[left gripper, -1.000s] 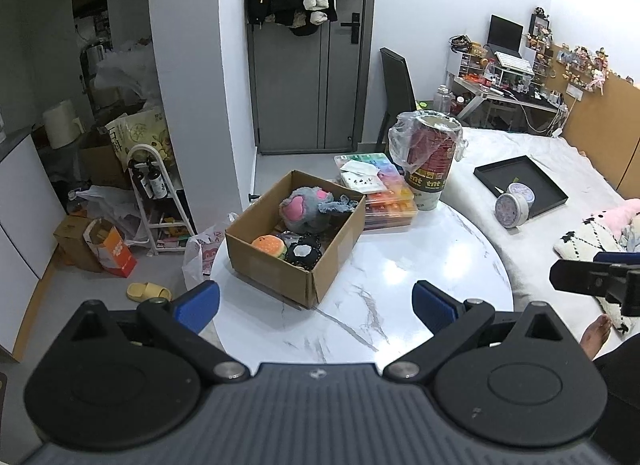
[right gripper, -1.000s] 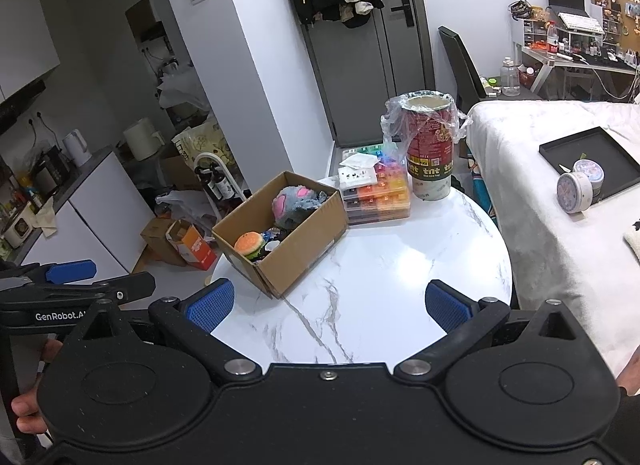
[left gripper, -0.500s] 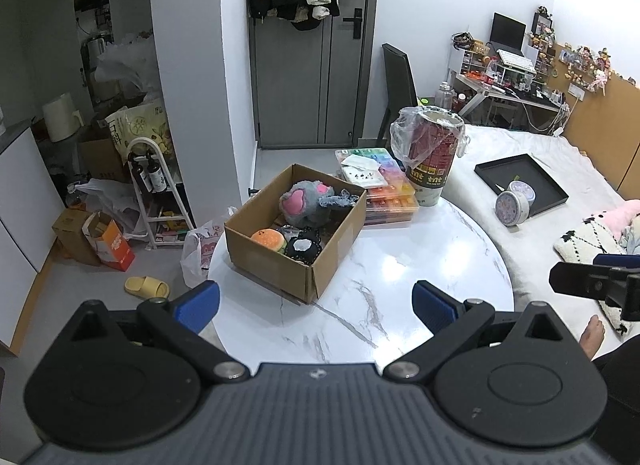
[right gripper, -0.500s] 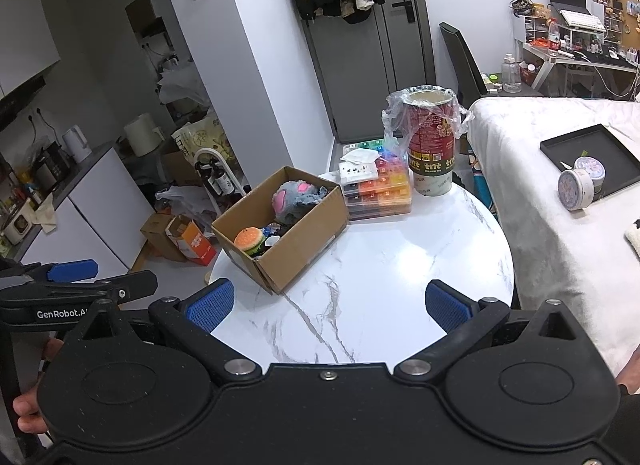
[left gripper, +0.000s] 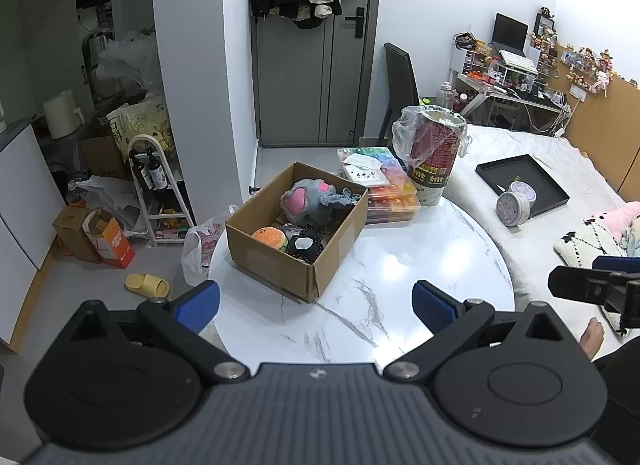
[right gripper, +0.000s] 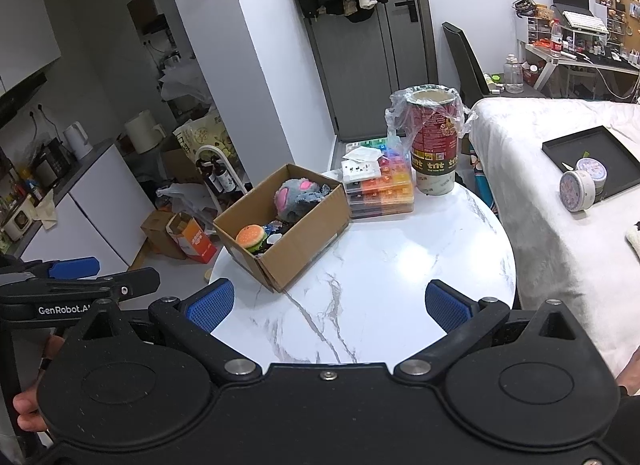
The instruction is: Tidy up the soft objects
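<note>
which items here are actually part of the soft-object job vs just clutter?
In the job:
cardboard box
grey plush
burger plush
black plush
left gripper, open
right gripper, open

Lying about:
bead organizer
red canister
black tray
yellow slipper

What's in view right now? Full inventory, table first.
table: 1, white marble, round, centre
cardboard box: 1, brown, open, left part of table
plush toy: 1, grey and pink, in box, far end
burger toy: 1, orange, in box, near end
black-and-white soft toy: 1, in box, beside burger toy
organizer cases: stacked, multicoloured, behind box
paper canister: 1, red, plastic liner, far table edge
tray: 1, black, on bed
round tins: 2, pale, at the tray
slipper: 1, yellow, floor
left gripper: open, empty
right gripper: open, empty
</note>
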The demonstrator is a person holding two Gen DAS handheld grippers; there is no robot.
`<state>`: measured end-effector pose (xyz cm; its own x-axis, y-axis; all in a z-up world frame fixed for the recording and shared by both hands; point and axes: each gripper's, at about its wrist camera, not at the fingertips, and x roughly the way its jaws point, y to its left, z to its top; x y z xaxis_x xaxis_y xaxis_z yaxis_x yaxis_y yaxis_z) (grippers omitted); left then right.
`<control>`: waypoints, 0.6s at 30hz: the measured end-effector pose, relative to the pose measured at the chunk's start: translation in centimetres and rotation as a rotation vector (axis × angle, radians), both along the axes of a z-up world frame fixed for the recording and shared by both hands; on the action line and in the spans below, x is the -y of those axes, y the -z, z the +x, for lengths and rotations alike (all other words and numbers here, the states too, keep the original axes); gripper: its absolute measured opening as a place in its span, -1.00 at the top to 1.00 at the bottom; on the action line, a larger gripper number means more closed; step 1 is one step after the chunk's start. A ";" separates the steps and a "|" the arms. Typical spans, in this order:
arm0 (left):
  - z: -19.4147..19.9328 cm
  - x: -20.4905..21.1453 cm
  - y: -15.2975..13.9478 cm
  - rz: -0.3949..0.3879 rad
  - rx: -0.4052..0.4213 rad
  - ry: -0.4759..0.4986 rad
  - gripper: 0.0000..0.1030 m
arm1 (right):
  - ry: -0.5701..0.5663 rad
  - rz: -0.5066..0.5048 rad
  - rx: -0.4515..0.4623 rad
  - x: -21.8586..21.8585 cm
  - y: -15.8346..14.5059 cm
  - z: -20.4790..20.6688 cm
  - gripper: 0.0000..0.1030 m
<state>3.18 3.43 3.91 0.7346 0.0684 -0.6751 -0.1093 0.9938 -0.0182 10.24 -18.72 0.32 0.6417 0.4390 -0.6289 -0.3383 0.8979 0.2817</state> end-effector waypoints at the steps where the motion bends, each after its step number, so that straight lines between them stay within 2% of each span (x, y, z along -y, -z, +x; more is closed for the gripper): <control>1: 0.0 0.0 0.0 0.000 0.000 0.000 -0.97 | 0.000 0.001 0.000 0.0 0.0 0.0 -1.00; 18: 0.0 -0.1 0.1 0.001 -0.003 0.003 -0.97 | -0.007 -0.010 -0.003 -0.4 0.1 -0.1 -1.00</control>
